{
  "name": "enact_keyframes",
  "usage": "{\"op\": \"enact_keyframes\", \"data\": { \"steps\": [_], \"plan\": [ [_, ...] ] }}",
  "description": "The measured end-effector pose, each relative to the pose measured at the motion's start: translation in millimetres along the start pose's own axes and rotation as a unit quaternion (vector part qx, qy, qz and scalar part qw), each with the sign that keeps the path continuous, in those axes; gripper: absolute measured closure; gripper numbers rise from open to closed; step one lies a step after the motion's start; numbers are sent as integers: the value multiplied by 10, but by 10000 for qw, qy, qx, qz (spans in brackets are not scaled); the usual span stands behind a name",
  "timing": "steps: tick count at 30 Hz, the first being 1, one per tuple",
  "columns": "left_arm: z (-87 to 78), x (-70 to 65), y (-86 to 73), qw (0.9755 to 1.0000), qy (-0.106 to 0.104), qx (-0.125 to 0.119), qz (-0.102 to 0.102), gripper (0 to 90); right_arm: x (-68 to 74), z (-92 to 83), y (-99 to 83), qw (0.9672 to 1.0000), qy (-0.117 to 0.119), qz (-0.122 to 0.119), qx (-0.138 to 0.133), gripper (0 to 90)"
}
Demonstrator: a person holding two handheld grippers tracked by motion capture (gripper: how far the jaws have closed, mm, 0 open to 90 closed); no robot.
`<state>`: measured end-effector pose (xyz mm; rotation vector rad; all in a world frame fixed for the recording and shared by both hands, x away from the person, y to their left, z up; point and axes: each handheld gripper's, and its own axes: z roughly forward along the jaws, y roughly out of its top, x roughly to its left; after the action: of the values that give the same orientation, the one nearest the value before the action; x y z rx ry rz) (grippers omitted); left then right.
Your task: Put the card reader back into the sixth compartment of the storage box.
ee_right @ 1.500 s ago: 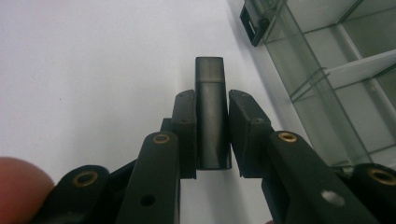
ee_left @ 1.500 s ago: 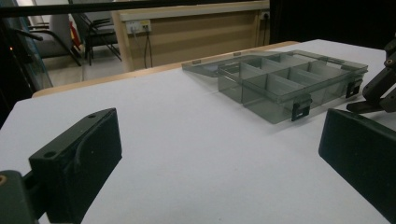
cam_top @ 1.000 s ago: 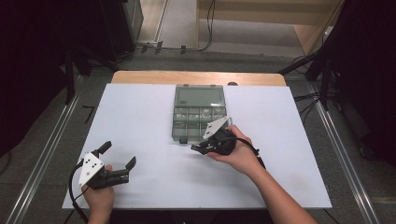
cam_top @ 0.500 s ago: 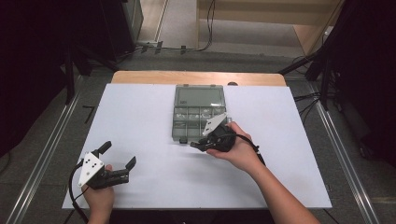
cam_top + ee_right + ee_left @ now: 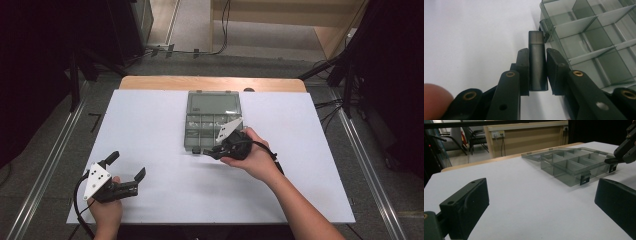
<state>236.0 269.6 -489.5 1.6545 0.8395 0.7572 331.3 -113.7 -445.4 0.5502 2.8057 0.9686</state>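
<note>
White tabletop (image 5: 150, 125) with a smoky clear organizer box (image 5: 212, 125) lying open mid-table, lid flipped back. The right gripper (image 5: 537, 72) is clamped on a dark cylinder (image 5: 537, 62) right at the box's near corner, while the left gripper (image 5: 125, 172) sits well off to the side, jaws wide apart with nothing in them. Looks like the carry-over step, so next it probably needs lining up over a compartment (image 5: 596, 37) before letting go.

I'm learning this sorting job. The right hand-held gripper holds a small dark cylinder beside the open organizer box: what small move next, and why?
Probably ease the right hand-held gripper, shut on the dark cylinder, sideways over the nearest compartment of the compartment box. The cylinder sits just outside the box's front wall, above the white tabletop.
</note>
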Motion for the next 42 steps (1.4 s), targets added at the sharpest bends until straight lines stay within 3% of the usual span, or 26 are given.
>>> {"op": "enact_keyframes", "data": {
  "steps": [19,42],
  "plan": [
    [1,2,1,10000,-11,5,-2,0,-79,-65,155,10000,-73,4,-55,711],
    [1,6,1,10000,-14,13,-23,0,-210,-15,241,9996,-176,236,-31,711]
  ]
}}
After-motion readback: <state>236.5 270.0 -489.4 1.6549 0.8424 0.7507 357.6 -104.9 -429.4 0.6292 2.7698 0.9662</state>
